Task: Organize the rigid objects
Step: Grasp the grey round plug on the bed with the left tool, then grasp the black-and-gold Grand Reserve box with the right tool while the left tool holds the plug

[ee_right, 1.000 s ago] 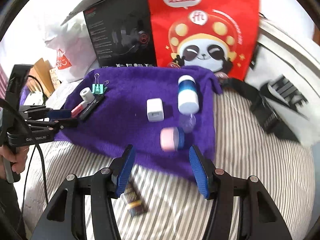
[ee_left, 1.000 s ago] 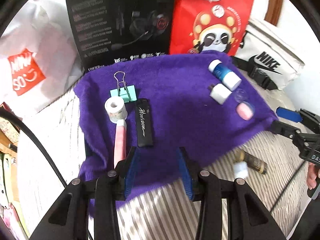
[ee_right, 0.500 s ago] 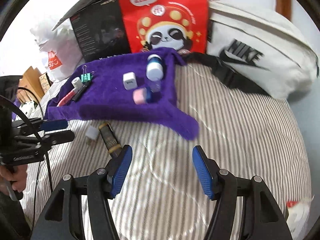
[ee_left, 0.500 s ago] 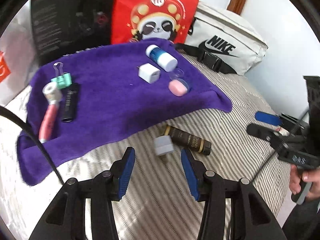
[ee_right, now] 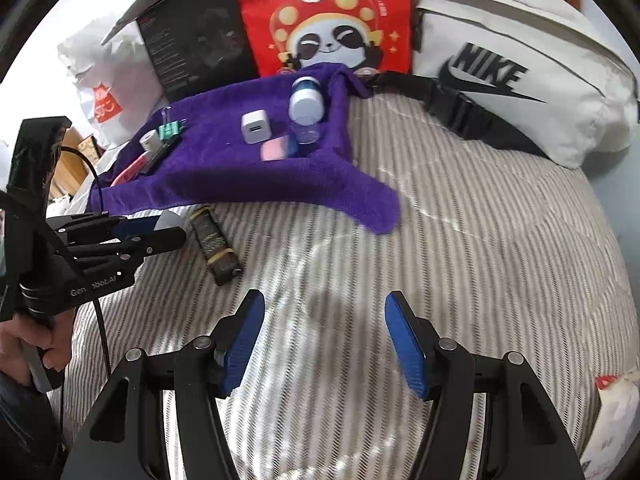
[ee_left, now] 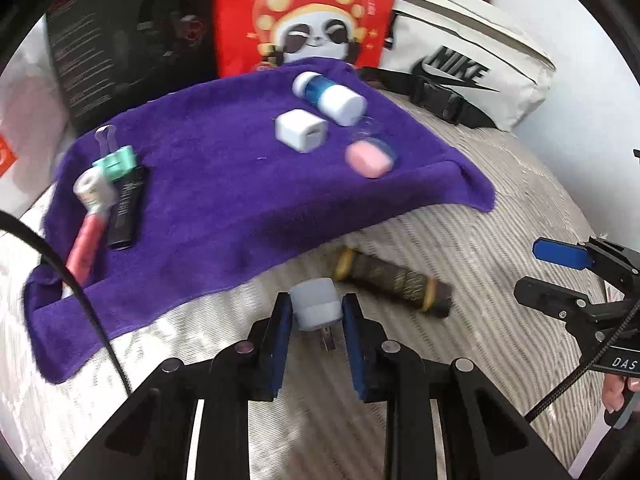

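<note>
Both hands had swung away from the purple towel (ee_left: pixel 224 200) toward the bare striped bed (ee_right: pixel 460 240), and the left gripper (ee_left: pixel 316 316) had just been closing its jaws around the grey charger plug (ee_left: pixel 314 306), which now sat pinched between the pads, just beside the dark tube (ee_left: pixel 394 282). The right gripper (ee_right: pixel 324 336) hung half open, holding nothing. Picking up was the step in hand; next, I judged, came lifting the plug onto the towel near the white charger (ee_left: pixel 301 131).
</note>
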Tool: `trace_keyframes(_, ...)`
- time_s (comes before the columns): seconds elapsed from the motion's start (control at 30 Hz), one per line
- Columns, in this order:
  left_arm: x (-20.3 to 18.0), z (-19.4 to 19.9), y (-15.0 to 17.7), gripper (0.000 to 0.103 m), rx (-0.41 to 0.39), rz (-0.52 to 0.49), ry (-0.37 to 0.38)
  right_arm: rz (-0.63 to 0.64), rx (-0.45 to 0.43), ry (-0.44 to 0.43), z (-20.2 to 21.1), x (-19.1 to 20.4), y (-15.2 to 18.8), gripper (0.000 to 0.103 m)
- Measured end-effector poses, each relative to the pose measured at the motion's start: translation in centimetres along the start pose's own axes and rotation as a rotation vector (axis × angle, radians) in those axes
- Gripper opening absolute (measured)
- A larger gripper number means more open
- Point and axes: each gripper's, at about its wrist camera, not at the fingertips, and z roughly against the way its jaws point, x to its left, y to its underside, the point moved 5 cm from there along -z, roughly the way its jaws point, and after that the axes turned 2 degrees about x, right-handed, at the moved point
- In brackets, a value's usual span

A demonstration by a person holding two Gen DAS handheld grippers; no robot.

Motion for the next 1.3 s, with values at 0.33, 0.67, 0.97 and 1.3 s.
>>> trace_keyframes(0.33, 5.9, 2.4, 2.8, 0.025, 0.001, 0.100, -0.053, 0.142, 0.005, -0.091, -2.7, 5.3, -1.8, 0.062)
trace_keyframes(0.67, 7.5, 3.1, 4.5, 0.025, 0.008, 0.150, -0.054, 0.327, -0.011, -0.054, -6.0, 9.0, -3.2, 0.024)
trace_keyframes(0.97, 7.1, 3.6, 4.9, 0.025, -0.010, 0.156, -0.048, 0.287, 0.045, -0.051, -5.3, 8.6, -2.4, 0.026)
trace_keyframes(1.3, 7.0, 2.8, 5.1, 0.025, -0.003, 0.165, -0.018, 0.317, 0.054, -0.047, -5.6, 8.9, -2.7, 0.025)
